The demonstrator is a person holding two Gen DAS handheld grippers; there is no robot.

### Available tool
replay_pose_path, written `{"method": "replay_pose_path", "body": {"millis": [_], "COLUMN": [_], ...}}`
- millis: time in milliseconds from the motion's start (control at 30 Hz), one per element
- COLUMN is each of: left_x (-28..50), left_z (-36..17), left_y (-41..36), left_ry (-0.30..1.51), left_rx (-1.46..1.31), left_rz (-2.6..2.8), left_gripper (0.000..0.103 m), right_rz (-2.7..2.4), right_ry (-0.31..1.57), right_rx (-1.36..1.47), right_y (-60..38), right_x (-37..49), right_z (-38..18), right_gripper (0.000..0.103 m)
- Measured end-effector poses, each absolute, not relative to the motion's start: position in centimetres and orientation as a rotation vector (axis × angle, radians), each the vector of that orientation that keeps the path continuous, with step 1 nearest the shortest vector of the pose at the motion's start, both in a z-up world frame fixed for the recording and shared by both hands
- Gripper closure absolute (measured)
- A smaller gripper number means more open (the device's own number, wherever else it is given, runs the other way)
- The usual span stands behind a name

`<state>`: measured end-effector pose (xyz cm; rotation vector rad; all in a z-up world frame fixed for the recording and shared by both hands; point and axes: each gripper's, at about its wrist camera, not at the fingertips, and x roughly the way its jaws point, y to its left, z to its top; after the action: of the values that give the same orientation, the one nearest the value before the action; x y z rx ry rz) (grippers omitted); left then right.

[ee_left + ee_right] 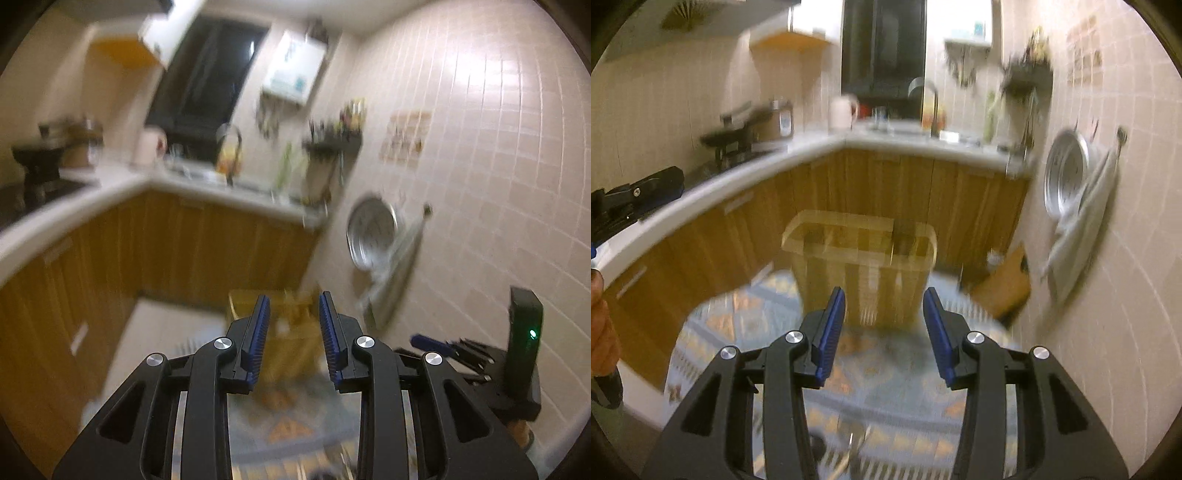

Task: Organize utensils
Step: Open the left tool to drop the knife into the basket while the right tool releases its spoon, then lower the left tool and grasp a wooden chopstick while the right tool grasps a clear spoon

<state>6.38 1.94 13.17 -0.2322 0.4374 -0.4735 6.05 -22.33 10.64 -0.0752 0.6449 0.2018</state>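
Holder: a pale wooden utensil box [862, 273], open at the top, standing upright on the patterned cloth of the bench [746, 321].
Inside: split by slats into compartments (contents too blurred to name).
Place: straight ahead in the right wrist view, near the bench's far edge, in front of the wood-fronted cabinets.
Left wrist view: the same box [291, 332], blurred.
Utensils: thin metal pieces [857, 443] lie on the cloth at the near edge (kind unclear).

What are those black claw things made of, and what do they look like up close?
Each is a hand-held tool of matte black plastic. The left gripper and right gripper both have two angled black arms joined by round silver pivot bolts, ending in ribbed blue pads. Seen from the left camera, the right one also carries an upright black block with a small green light. No cables show.
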Motion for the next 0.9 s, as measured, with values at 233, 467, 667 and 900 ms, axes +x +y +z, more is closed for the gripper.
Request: {"method": "replay_pose_path", "body": {"millis": [233,467,667,900], "left_x": [5.4,4.9,4.5,5.0], "left_z": [6.2,-0.9,-4.2,-6.2], "left_y": [1.4,3.0,3.8,3.6], "left_ry": [0.755,0.982,1.071,1.116], "left_rx": [-0.171,-0.123,-0.084,-0.033], "left_rz": [-0.488,-0.444,-0.419,-0.422], "left_gripper": [0.077,0.078,0.079,0.079], "right_rz": [0.199,0.234,0.241,0.233], "right_ry": [0.894,1.066,1.106,1.125], "right_rx": [-0.056,0.048,0.045,0.068], "right_y": [-22.1,-22.5,-21.7,-21.8], "right_x": [4.8,4.8,4.4,4.5], "right_z": [4.5,-0.4,-1.9,-2.4], "right_gripper": [0.062,0.063,0.070,0.077]}}
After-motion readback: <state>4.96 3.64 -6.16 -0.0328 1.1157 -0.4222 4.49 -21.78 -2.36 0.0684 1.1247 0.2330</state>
